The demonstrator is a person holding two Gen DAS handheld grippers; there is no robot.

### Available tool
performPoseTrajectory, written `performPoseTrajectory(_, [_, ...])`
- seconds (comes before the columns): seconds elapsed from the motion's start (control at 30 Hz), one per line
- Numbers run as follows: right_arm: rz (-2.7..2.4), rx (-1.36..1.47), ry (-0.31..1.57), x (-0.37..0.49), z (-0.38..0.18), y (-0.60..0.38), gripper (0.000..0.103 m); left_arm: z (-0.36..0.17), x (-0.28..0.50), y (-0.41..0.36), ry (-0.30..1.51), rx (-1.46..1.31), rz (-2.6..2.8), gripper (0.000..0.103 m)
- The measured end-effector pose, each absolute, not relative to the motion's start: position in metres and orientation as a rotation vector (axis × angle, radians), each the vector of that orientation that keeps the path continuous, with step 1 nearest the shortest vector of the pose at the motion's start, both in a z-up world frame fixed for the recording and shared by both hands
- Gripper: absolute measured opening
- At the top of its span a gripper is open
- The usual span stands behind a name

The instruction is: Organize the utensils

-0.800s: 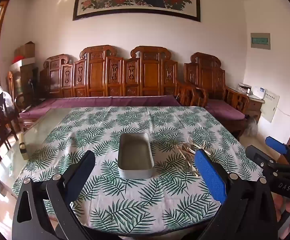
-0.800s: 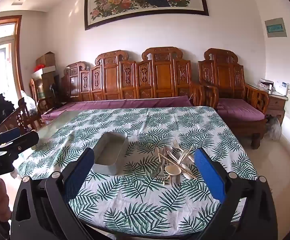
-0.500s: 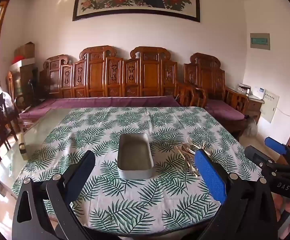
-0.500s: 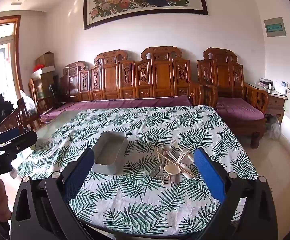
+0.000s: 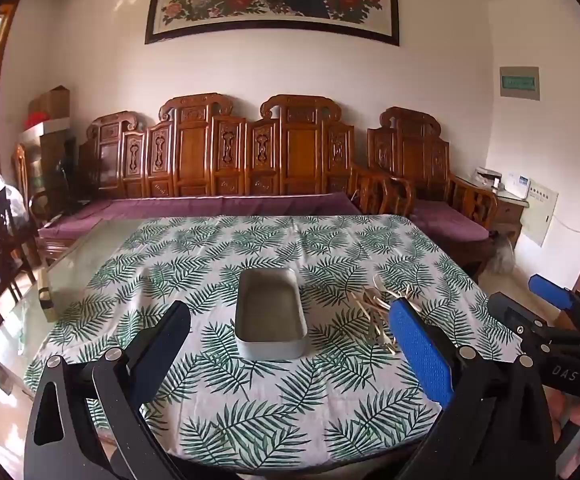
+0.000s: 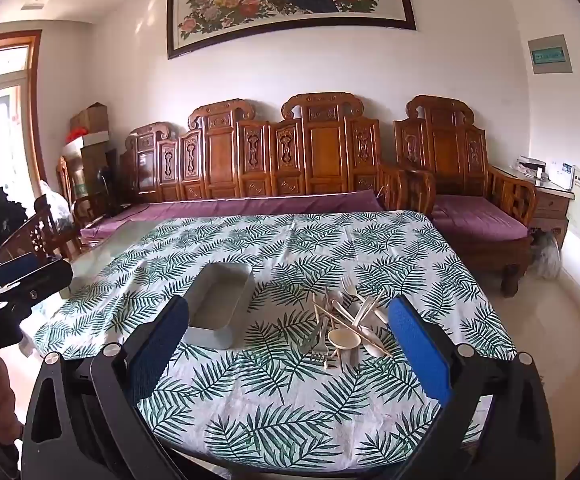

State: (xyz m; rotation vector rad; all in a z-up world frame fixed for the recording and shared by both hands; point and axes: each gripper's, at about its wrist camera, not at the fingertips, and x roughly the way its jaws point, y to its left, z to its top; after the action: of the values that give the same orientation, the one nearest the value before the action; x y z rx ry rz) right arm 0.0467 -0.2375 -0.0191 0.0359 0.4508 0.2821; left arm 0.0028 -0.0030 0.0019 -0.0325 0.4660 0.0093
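pale utensils heaped beside an empty tin

a tangle of cream forks, spoons and chopsticks (image 6: 344, 330) lies on the leaf-print tablecloth (image 6: 290, 408), just right of the grey tin (image 6: 220, 310). the left gripper (image 5: 290, 344) and right gripper (image 6: 288, 344) both gape wide, empty (individual pieces overlap, hard to count).

White tablecloth (image 6: 290, 408) with green palm fronds; on it a grey tin (image 6: 220, 308) beside cream and silver utensils (image 6: 346, 330).
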Motion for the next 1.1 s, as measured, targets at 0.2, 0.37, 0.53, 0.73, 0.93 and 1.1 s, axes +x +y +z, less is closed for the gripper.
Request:
performPoseTrajectory(0.2, [0.282,0.037,0.451,0.048,-0.02,-0.239,0.1,0.005,0.005,-0.002,0.464,-0.031,0.009,0.097])
performPoseTrajectory(0.37, [0.279,0.034,0.451,0.049,-0.023,-0.241,0.1,0.009,0.0,-0.003,0.459,-0.031,0.008,0.097])
performPoseTrajectory(0.53, [0.279,0.035,0.452,0.049,-0.023,-0.24,0.1,0.011,0.001,-0.004,0.458,-0.028,0.008,0.097])
performPoseTrajectory(0.73, [0.28,0.035,0.452,0.049,-0.023,-0.24,0.1,0.015,0.0,-0.006,0.448,-0.023,0.009,0.097])
performPoseTrajectory(0.93, [0.279,0.035,0.451,0.048,-0.025,-0.24,0.1,0.014,-0.001,-0.007,0.439,-0.022,0.008,0.097])
performPoseTrajectory(1.1, [0.278,0.036,0.452,0.048,-0.024,-0.242,0.1,0.013,-0.004,-0.008,0.436,-0.021,0.008,0.097])
